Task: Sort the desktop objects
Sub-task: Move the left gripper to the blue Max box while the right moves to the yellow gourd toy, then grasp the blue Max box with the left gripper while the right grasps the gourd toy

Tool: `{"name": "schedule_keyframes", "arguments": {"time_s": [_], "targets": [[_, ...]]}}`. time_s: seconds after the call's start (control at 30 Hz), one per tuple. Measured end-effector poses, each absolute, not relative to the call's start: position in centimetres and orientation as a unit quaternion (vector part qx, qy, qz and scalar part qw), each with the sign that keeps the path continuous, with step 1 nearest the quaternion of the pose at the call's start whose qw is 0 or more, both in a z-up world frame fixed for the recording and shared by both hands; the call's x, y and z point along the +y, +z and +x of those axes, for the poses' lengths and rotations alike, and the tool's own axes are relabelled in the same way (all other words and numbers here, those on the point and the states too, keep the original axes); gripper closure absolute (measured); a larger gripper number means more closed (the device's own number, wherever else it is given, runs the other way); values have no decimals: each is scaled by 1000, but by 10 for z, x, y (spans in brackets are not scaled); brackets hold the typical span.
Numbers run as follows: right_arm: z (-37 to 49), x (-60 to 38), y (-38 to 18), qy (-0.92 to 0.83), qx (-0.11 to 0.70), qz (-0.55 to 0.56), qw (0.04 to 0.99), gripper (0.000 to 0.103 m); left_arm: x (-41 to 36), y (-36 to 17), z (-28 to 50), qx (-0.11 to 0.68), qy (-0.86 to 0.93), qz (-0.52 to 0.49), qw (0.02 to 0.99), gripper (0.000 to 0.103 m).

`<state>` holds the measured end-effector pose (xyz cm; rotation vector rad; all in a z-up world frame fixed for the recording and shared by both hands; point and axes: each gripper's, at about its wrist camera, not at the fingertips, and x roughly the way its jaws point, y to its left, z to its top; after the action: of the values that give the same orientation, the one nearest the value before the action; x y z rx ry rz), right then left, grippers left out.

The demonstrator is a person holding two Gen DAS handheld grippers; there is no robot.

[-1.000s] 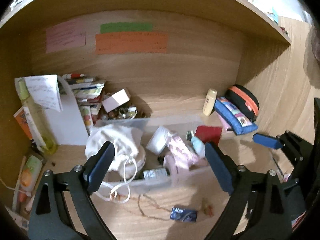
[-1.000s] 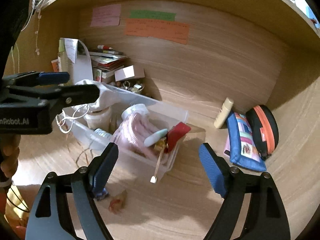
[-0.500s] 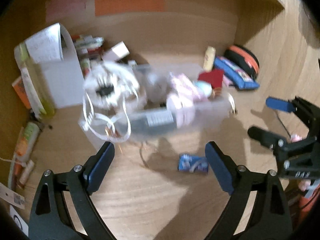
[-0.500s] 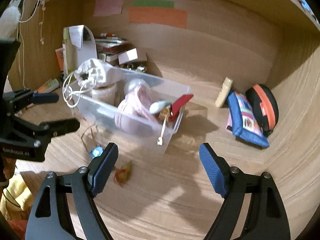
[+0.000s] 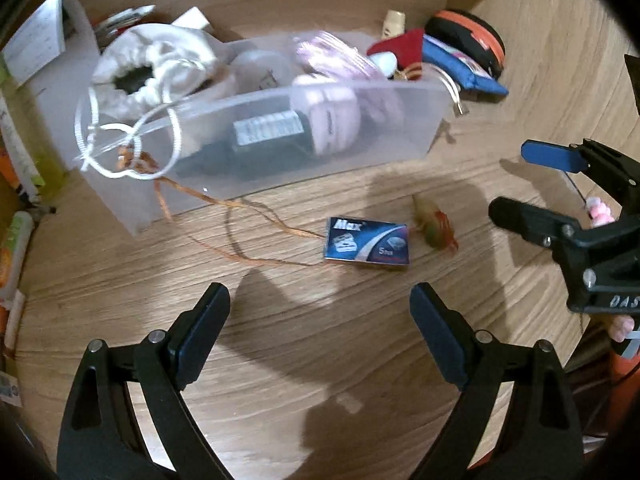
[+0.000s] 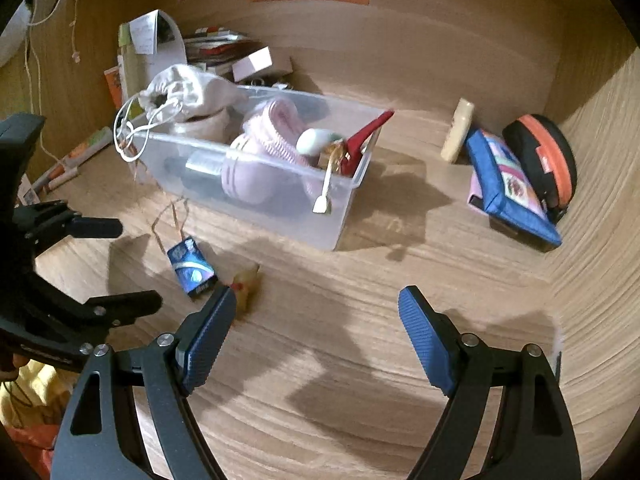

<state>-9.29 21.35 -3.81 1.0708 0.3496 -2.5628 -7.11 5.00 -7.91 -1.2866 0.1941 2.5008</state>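
Note:
A clear plastic bin holds a white drawstring pouch, pink fabric, a dark bottle and a red item. A small blue box and a yellow-red scrap lie on the wooden desk in front of the bin. A thin orange cord trails from the bin. My left gripper is open and empty above the desk, near the blue box. My right gripper is open and empty; it also shows in the left wrist view.
A blue pencil case, a black-and-orange case and a cream tube lie at the back right. Books, a white folder and tubes stand at the left. Desk walls enclose the back and sides.
Both grippers have pulled back from the bin toward the front of the desk. The left view now looks down on the blue box and scrap. Both stay open.

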Motion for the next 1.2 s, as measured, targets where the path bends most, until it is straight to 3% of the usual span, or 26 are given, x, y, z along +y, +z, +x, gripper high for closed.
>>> {"name": "schedule_keyframes", "arguments": {"time_s": [0.2,0.27,0.4,0.63,0.87,1.07,1.13,1.2], "targets": [[-96,210,-55,-881,124,412,196,22,63,-80,-82,82,873,-453,163,13],[-99,211,-59,-876,116,422,204,22,66,-81,-88,86,869,-457,166,30],[-102,209,-64,-869,110,431,216,22,67,-80,-95,88,870,-456,169,35],[-107,189,-68,-856,134,437,242,24,58,-78,-109,62,870,-455,177,54],[-116,167,-68,-846,143,441,262,25,37,-77,-107,34,873,-452,180,55],[-122,151,-70,-841,160,442,266,40,10,-68,-92,15,885,-434,169,55],[-124,146,-72,-840,162,443,267,48,4,-64,-88,13,889,-427,164,55],[-126,144,-72,-841,158,442,268,62,-3,-59,-86,10,894,-420,158,55]]}}
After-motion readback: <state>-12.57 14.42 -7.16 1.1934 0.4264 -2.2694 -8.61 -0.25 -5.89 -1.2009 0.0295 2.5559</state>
